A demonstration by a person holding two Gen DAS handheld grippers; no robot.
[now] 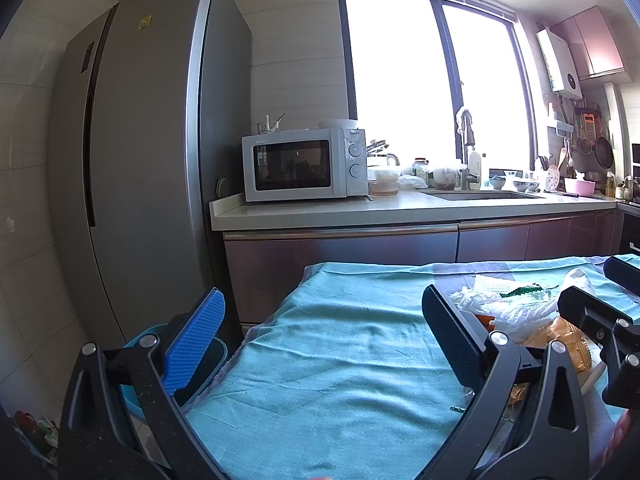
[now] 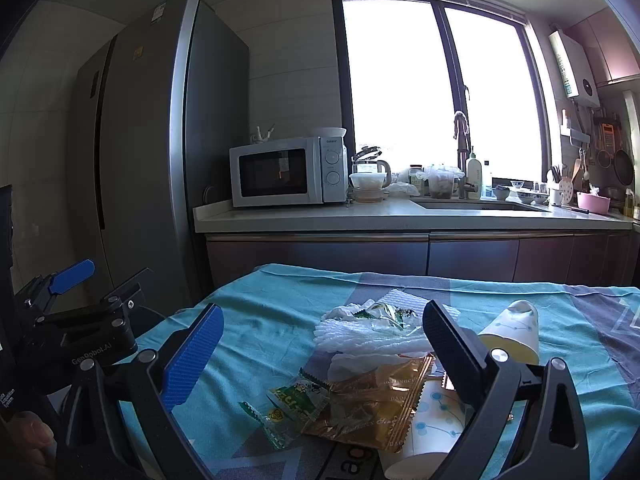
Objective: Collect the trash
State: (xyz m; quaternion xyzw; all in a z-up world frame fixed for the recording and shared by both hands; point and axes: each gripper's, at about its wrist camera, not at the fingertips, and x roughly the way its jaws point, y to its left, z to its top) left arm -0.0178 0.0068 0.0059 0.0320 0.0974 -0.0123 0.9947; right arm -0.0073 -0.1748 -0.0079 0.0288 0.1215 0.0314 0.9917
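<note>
Here the wrappers (image 2: pixel 352 404) lie between the spread right tongs (image 2: pixel 324 354).

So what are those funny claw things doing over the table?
A person holds a claw-like gripper in each hand to pick up trash. The right gripper is open above a pile on the teal tablecloth: a gold crinkly wrapper, a small green candy wrapper, white crumpled tissues and a tipped-over paper cup. The left gripper is open too, holding nothing. A blue bin sits beside the table.
</note>
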